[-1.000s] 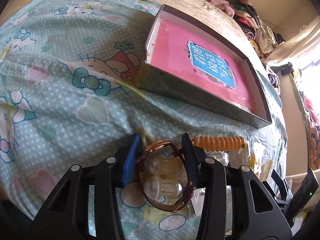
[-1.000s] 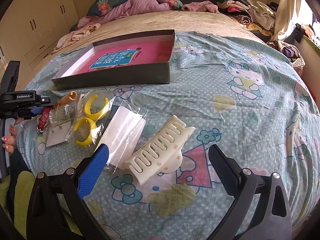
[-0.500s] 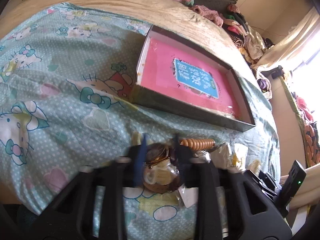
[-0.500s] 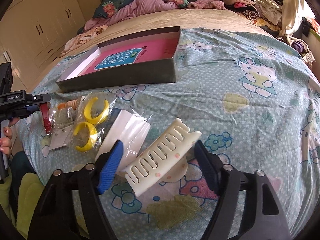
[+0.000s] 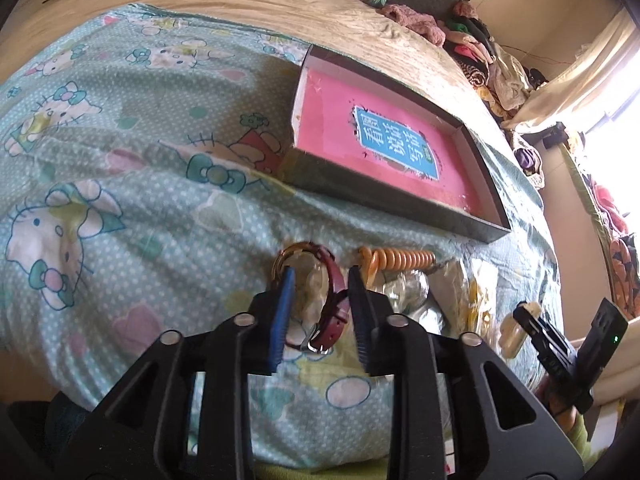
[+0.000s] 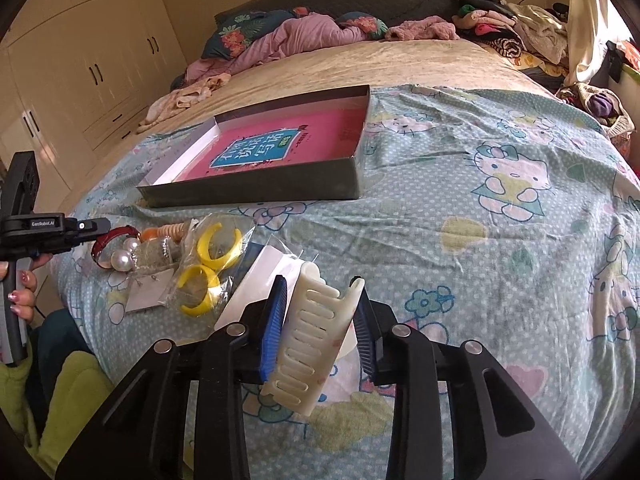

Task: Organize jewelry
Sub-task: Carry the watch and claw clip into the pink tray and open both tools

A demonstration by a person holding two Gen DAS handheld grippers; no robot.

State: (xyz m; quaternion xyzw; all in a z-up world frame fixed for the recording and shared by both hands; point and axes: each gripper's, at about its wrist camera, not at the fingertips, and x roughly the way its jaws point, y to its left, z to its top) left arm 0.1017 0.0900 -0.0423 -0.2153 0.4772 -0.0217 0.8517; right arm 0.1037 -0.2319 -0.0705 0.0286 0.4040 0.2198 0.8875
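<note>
My left gripper is shut on a watch with a dark red strap and gold case, held just above the bedspread. It also shows in the right wrist view. My right gripper is shut on a cream claw hair clip. A shallow grey box with a pink lining lies beyond, also in the right wrist view. An orange spiral hair tie, pearl earrings and bagged yellow hoops lie between the grippers.
A white packet lies beside the hair clip. The Hello Kitty bedspread stretches right. Piled clothes and bedding lie at the bed's far end. Wardrobes stand at left.
My left gripper closed on the watch and lifted it off the bagged pearls. My right gripper moved in and closed on the hair clip, tilting it upright.
</note>
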